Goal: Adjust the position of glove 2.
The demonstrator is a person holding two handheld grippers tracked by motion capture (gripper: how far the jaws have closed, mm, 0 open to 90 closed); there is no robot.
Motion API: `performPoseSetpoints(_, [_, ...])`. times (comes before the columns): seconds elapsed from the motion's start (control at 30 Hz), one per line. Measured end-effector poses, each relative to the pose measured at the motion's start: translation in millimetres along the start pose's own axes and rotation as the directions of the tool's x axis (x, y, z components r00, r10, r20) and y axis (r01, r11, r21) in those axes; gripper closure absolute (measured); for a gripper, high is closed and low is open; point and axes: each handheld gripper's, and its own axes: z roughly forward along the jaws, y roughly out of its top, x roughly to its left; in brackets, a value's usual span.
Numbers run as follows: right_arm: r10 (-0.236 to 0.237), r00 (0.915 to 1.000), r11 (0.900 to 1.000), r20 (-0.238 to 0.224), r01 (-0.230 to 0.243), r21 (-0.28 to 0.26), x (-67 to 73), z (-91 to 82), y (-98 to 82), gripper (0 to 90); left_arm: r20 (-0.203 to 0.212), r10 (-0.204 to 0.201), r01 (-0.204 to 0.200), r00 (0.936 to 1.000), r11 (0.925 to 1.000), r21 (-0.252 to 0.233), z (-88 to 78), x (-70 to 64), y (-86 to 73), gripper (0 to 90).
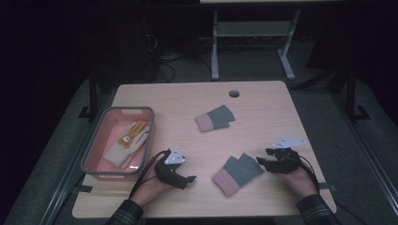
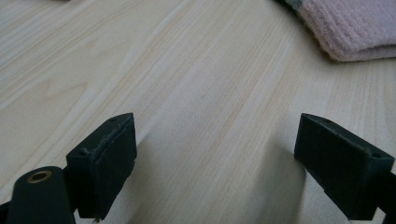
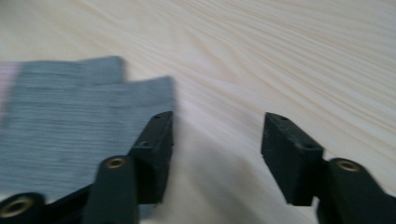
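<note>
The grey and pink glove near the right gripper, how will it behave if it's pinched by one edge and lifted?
The glove looks knitted and lies flat, so it would probably droop limply from the pinch. Thin cloth suggests it is light. Its ribbed surface likely grips the pads rather than slipping. It shouldn't roll.

We find no readable text, label, brand, number or sign on anything here, near or far, left or right.
</note>
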Motion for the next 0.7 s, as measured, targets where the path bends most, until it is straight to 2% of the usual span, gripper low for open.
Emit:
performPoseSetpoints(0.13, [0.026, 0.9987, 0.999, 0.044, -0.027, 0.023, -14.0, 7.8, -5.8, 31.5, -0.005, -0.011, 0.011, 0.9999, 0.9998, 0.016, 2.1, -0.5, 4.7, 12.8])
performPoseSetpoints(0.23, [0.032, 0.9969, 0.999, 0.072, -0.033, 0.021, -18.5, 10.9, -7.5, 27.8, -0.001, -0.048, 0.048, 0.9989, 0.9985, 0.025, 3.6, 0.4, 11.2, 12.9])
performPoseSetpoints(0.5, [0.038, 0.997, 0.999, 0.068, -0.038, 0.002, -22.2, 15.0, -11.9, 21.1, 0.007, -0.058, 0.057, 0.9983, 0.9978, 0.033, 9.4, 15.4, 37.6, 13.1])
performPoseSetpoints(0.6, [0.038, 0.9974, 0.999, 0.062, -0.037, -0.01, -22.1, 16.2, -13.4, 18.7, -0.013, -0.054, 0.054, 0.9985, 0.9978, 0.038, 12.3, 21.9, 50.5, 13.5])
performPoseSetpoints(0.7, [0.041, 0.9972, 0.999, 0.062, -0.041, -0.009, -21.8, 16.2, -13.5, 18.7, -0.029, -0.059, 0.059, 0.9978, 0.9981, 0.017, 15.2, 30.6, 62.1, 15.8])
